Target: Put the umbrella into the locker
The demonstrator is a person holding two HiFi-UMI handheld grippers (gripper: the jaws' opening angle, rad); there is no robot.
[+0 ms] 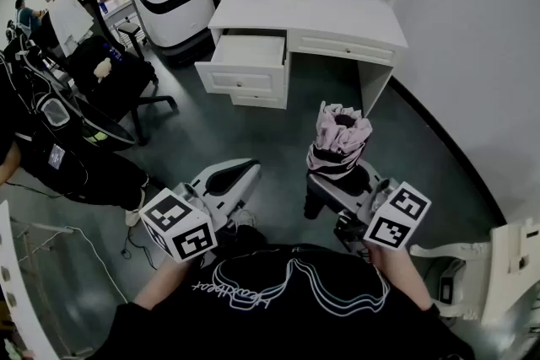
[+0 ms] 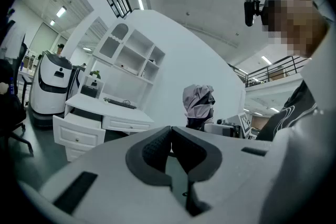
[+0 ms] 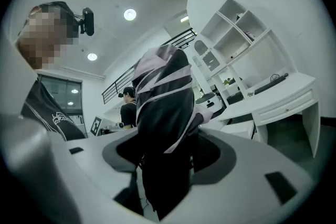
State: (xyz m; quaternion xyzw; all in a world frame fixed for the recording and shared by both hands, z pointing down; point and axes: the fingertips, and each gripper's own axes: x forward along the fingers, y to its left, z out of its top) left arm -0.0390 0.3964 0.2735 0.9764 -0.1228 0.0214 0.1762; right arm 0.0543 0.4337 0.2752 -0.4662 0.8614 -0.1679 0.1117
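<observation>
Between the fingers of the right gripper [image 1: 336,185] stands the umbrella [image 1: 341,137]. It is folded, pink and black, and upright. Its lower part is clamped from both sides and its bunched top sticks up well above the fingers. The fingers are partly apart and pressed into the fabric, and the right gripper view shows what looks like a firm hold.

The left gripper [image 1: 239,174] is near the right gripper's left side. Its fingers are closed tip to tip with nothing between them, and the umbrella is off to its right, not touching it. Both grippers are level, over the floor, close in front of the person.

Step, as I judge it: carry phase, with the umbrella in hand and not yet stowed. I can't pick out a locker for sure. Ahead of the fingers, well apart, is a white table [image 1: 312,13] with one drawer [image 1: 249,53] pulled open.

The next move likely calls for bringing the umbrella to the storage opening and lining its long axis up with it. The free left gripper could open whatever shuts it. Risk: loose fabric folds could snag on an edge.
</observation>
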